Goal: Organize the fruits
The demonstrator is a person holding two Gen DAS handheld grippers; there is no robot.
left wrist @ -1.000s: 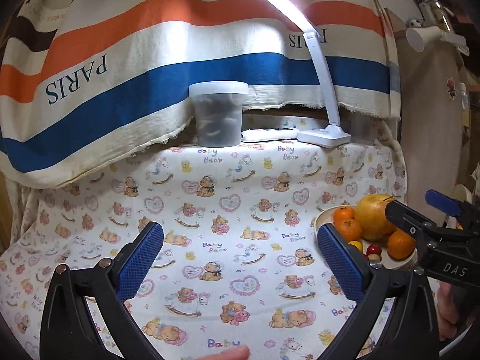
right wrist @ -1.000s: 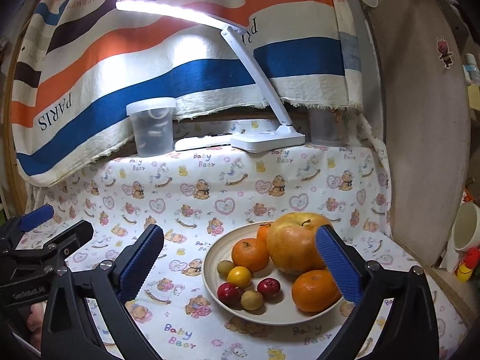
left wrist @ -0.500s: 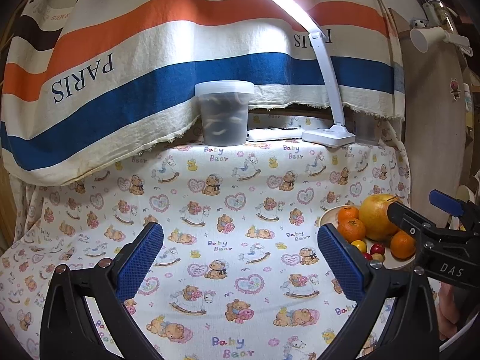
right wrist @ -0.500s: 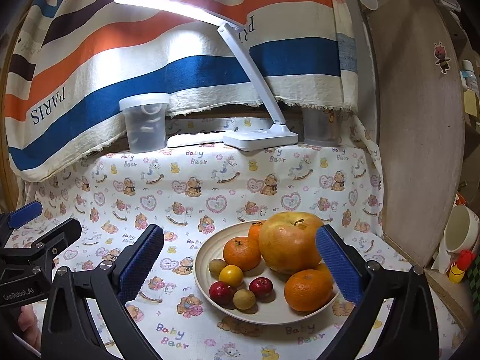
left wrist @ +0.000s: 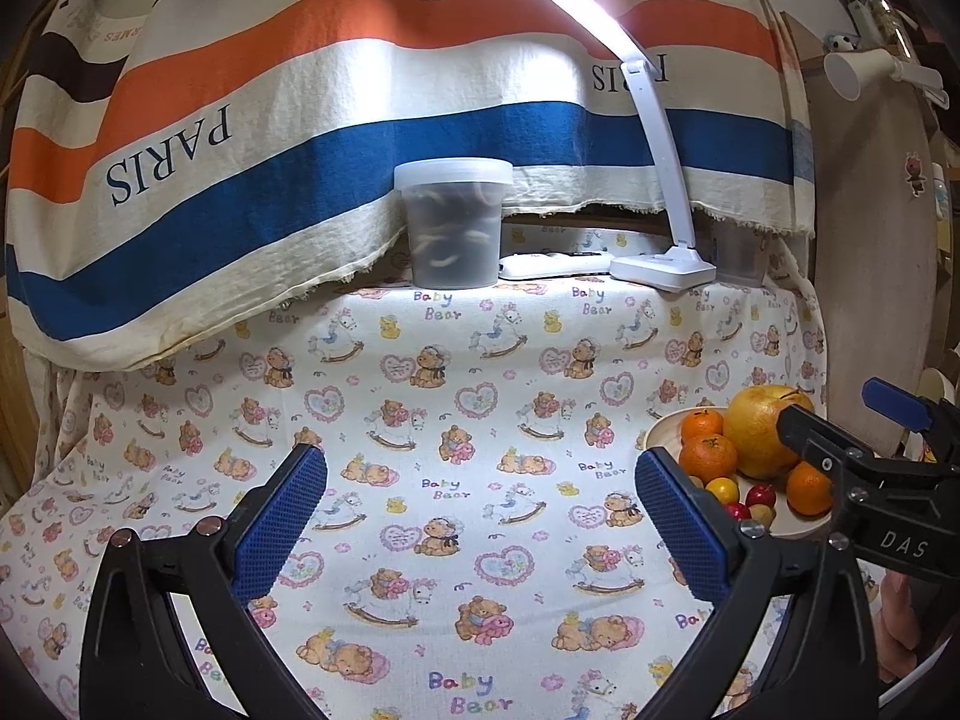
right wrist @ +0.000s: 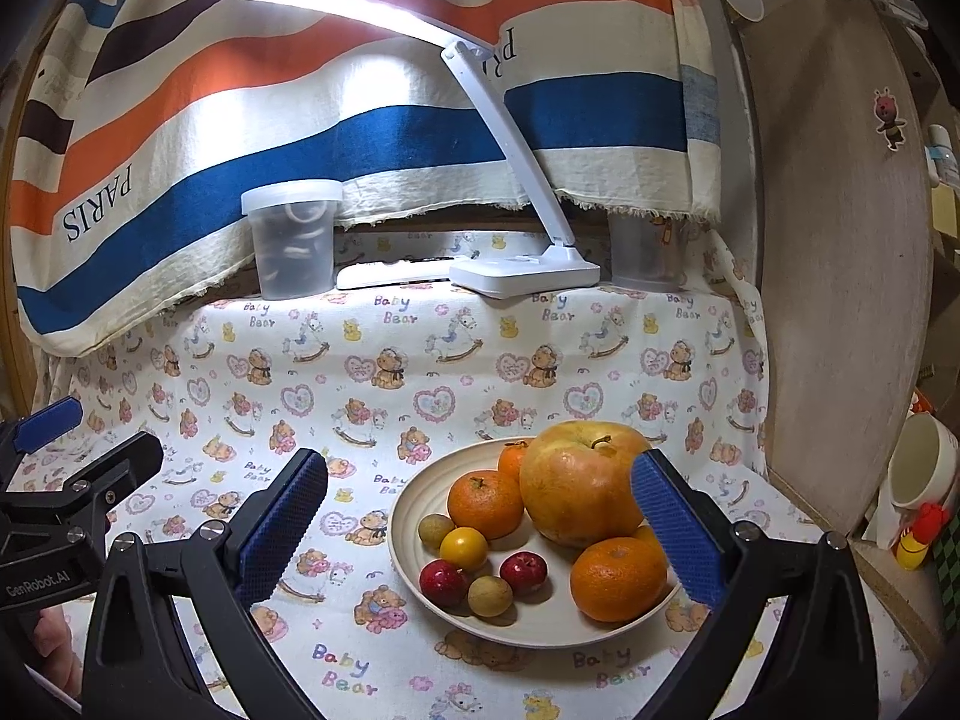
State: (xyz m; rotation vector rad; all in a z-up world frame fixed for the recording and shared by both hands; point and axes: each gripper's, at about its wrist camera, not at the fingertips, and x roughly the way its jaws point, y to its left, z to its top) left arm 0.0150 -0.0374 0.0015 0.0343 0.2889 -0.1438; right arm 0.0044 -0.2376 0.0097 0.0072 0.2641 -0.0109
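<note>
The left gripper (left wrist: 480,516) is held over a bare stretch of the desk (left wrist: 420,420), which is covered in a bear-print cloth; its blue-padded jaws are spread wide with nothing between them. At the back of the desk stands a lidded translucent container (right wrist: 294,237), then a white desk lamp (right wrist: 525,273), lit. Right of centre, a cream plate (right wrist: 408,540) rests on the cloth and carries the fruit: a large yellow-orange apple-like fruit (right wrist: 579,489), tangerines (right wrist: 486,504) beside and in front of it, and several small round fruits (right wrist: 462,547), red, yellow and tan, along the plate's left front. The right gripper (right wrist: 477,531) is positioned at the plate, jaws fully apart and empty, with the fruit visible between its pads.
</note>
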